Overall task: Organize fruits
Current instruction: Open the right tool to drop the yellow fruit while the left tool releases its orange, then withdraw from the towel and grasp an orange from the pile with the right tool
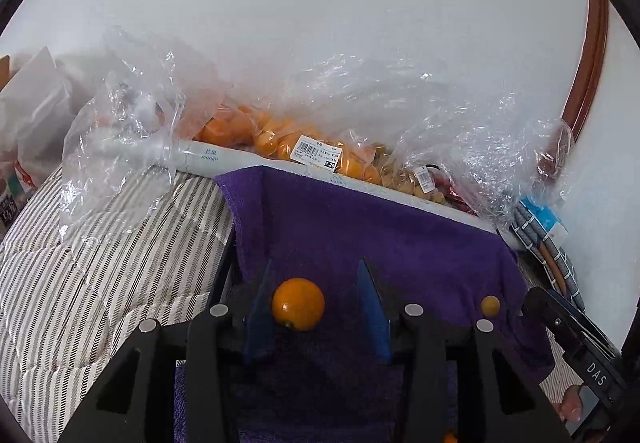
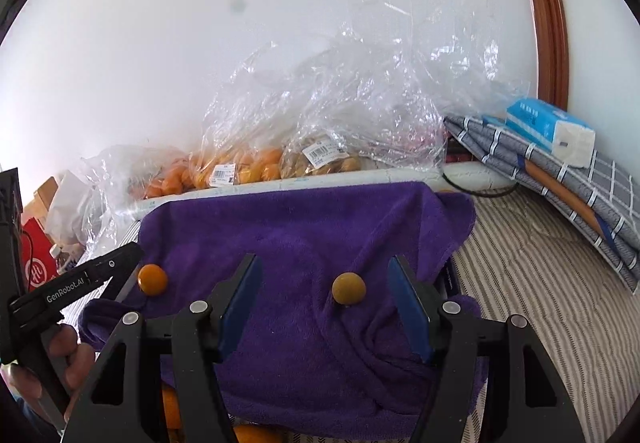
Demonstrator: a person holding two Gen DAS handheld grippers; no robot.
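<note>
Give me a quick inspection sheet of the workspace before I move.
Surface: purple towel draped over a box, on striped bedding.
Job's things: orange between left gripper fingers, untouched; smaller yellowish fruit between right gripper fingers; bagged oranges behind.
Clutter: plastic bags, tissue pack, folded cloth.
Grippers: both open.
Cables: black one by the box.
Surroundings: white wall, wooden frame.
</note>
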